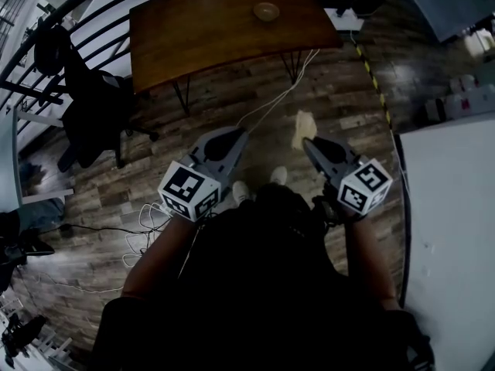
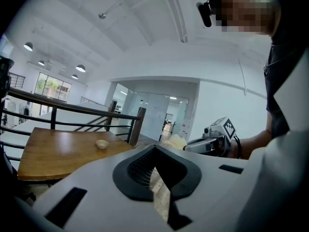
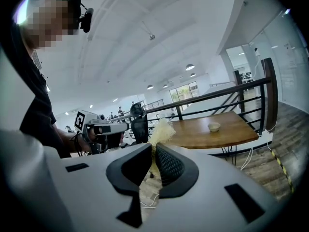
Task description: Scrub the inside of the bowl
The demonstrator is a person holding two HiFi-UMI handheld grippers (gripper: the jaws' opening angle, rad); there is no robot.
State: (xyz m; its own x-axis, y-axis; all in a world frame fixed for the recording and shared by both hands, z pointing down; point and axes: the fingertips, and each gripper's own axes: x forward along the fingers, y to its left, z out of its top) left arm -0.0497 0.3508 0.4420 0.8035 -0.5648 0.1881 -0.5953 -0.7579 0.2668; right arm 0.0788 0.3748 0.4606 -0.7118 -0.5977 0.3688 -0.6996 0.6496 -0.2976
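Bowl (image 1: 266, 11) upright on wooden table (image 1: 193, 45)

Smooth wooden table (image 1: 209, 33) (slight sheen); fibrous, straw-like scrubber (image 1: 303, 130); matt plank floor (image 1: 220, 103).

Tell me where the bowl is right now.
The bowl sits on the wooden table at the head view's top, right of the table's centre, near its far edge.

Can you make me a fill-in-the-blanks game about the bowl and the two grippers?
1. The bowl sits on the wooden ____.
2. The right gripper pinches the scrubber in its fingers, while the left gripper is shut and holds ____.
3. Up there, I can see only ____ bowl.

Missing words: table; nothing; one
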